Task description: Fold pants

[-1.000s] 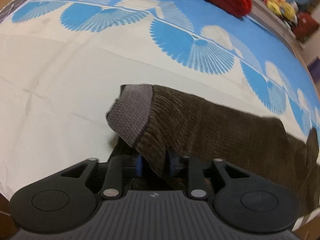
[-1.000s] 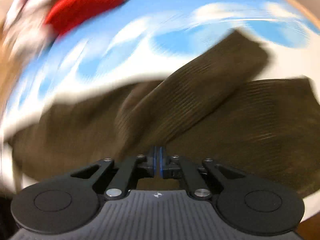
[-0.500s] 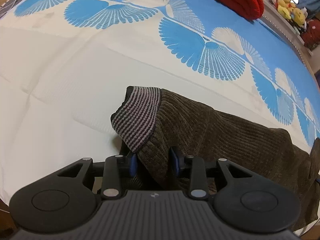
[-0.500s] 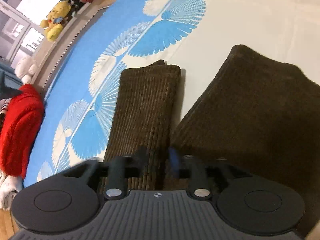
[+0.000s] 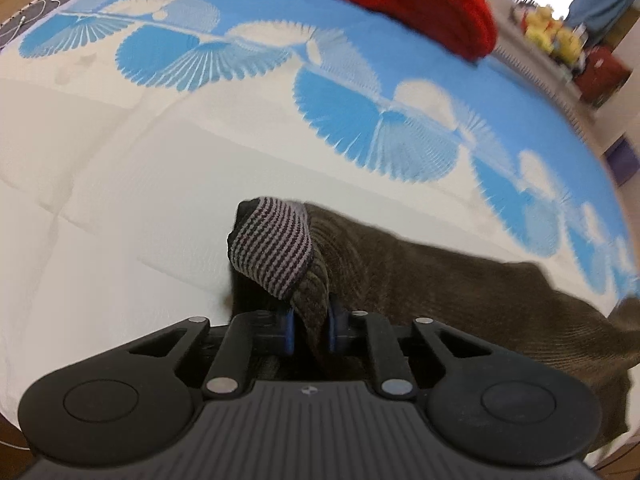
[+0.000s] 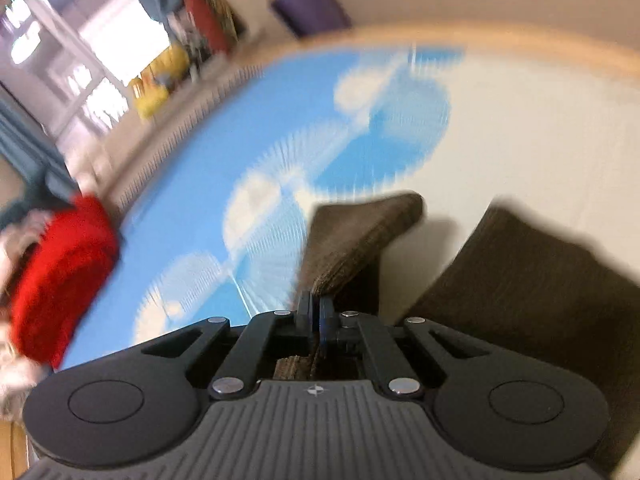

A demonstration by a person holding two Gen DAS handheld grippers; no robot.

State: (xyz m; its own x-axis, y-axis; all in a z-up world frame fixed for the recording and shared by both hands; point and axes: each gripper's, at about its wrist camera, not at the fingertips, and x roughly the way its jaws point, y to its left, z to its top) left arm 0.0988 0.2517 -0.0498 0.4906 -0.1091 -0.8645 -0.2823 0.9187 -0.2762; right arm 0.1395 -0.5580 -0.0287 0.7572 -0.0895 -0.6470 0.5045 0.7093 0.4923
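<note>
Dark brown corduroy pants (image 5: 460,280) lie on a blue and white bedspread (image 5: 160,168). My left gripper (image 5: 310,330) is shut on the pants' edge beside the striped grey waistband (image 5: 274,246), which is lifted and folded over. In the right wrist view my right gripper (image 6: 316,316) is shut on a pant leg (image 6: 356,236) and holds it raised off the bed. The rest of the pants (image 6: 520,288) lies flat to the right. This view is blurred by motion.
A red knit garment (image 5: 404,0) lies at the bed's far edge; it also shows in the right wrist view (image 6: 60,276). Yellow plush toys (image 5: 552,36) and a window (image 6: 80,48) stand beyond the bed. A wooden bed frame (image 6: 520,48) rims the mattress.
My right gripper has shut on the pant leg and lifted it while swinging. My left gripper has closed tighter on the waistband edge and raised it slightly.
</note>
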